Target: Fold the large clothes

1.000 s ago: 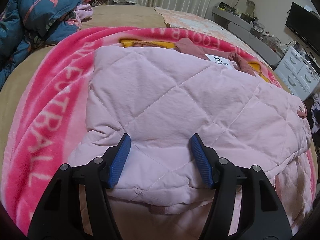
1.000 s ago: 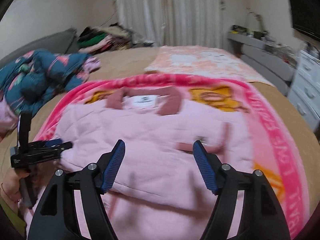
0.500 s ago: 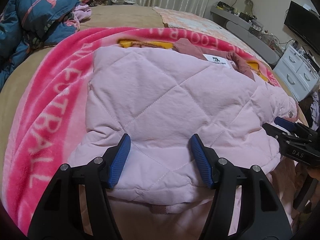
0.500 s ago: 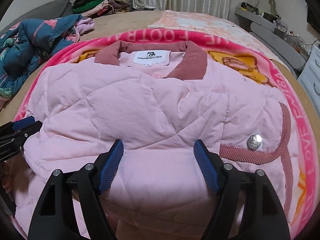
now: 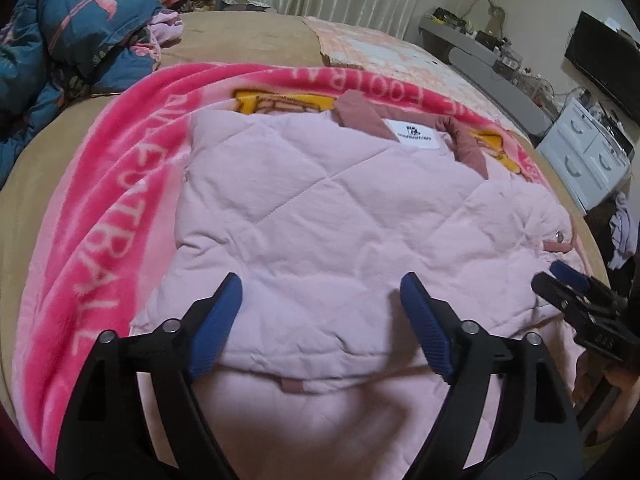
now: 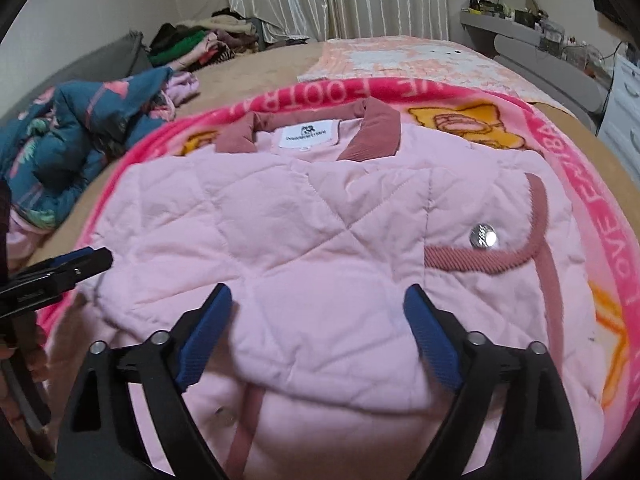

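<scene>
A pale pink quilted jacket (image 5: 320,200) with a dusty-rose collar and a white label lies folded on a bright pink blanket (image 5: 100,220). My left gripper (image 5: 320,284) hovers over the jacket's near left fold, its jaws opening; the fabric lies under them and the blue pads do not press it. My right gripper (image 6: 318,292) stands over the jacket (image 6: 300,220) near its right side, jaws also opening and clear of the cloth. A silver snap (image 6: 483,236) sits right of it. Each gripper shows in the other's view: right gripper (image 5: 568,280), left gripper (image 6: 80,260).
A blue floral quilt (image 5: 68,40) is bunched at the bed's left. A clothes pile (image 6: 192,40) sits by the curtains. A peach patterned cover (image 5: 380,48) lies behind the blanket. White drawers (image 5: 580,160) and a dark screen (image 5: 608,68) stand to the right.
Both pairs of jaws have spread wider and let the fabric rest. The right gripper came down close over the jacket; the left gripper lifted a little.
</scene>
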A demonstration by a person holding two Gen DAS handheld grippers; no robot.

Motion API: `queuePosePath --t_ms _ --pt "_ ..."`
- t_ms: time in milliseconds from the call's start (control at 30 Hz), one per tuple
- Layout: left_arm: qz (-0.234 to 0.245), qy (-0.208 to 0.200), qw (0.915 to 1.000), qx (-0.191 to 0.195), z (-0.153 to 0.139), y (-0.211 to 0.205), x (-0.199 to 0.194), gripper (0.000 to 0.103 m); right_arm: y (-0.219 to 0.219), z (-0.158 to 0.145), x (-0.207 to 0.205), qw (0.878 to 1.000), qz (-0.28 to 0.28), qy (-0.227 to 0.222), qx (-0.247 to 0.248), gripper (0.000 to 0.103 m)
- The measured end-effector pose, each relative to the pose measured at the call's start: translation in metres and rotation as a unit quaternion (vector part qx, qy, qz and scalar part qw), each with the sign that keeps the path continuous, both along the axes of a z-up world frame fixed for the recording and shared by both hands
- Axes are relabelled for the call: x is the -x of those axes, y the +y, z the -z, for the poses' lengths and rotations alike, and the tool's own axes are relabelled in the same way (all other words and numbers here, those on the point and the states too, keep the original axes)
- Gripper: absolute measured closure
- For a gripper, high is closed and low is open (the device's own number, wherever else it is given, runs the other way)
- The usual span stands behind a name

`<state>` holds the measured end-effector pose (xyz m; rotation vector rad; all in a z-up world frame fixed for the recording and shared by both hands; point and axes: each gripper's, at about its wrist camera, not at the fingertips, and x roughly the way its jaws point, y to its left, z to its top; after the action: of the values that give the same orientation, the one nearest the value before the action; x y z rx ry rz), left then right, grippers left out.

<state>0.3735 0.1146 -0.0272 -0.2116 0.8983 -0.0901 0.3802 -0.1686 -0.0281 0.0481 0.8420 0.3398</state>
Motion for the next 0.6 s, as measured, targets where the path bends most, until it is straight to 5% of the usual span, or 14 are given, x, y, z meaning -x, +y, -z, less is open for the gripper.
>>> queuePosePath --t_ms 133,600 --pt "-0.002 -0.014 0.9997 0.019 -0.018 -0.005 0.016 0.01 -0.005 -0.01 0.019 1.0 0.004 -0.006 -0.005 0.005" --pt "-0.028 -0.037 0.998 0.043 -0.06 0.0 0.066 0.009 -0.036 -0.05 0.083 0.998 0.01 -0.058 -0.032 0.004"
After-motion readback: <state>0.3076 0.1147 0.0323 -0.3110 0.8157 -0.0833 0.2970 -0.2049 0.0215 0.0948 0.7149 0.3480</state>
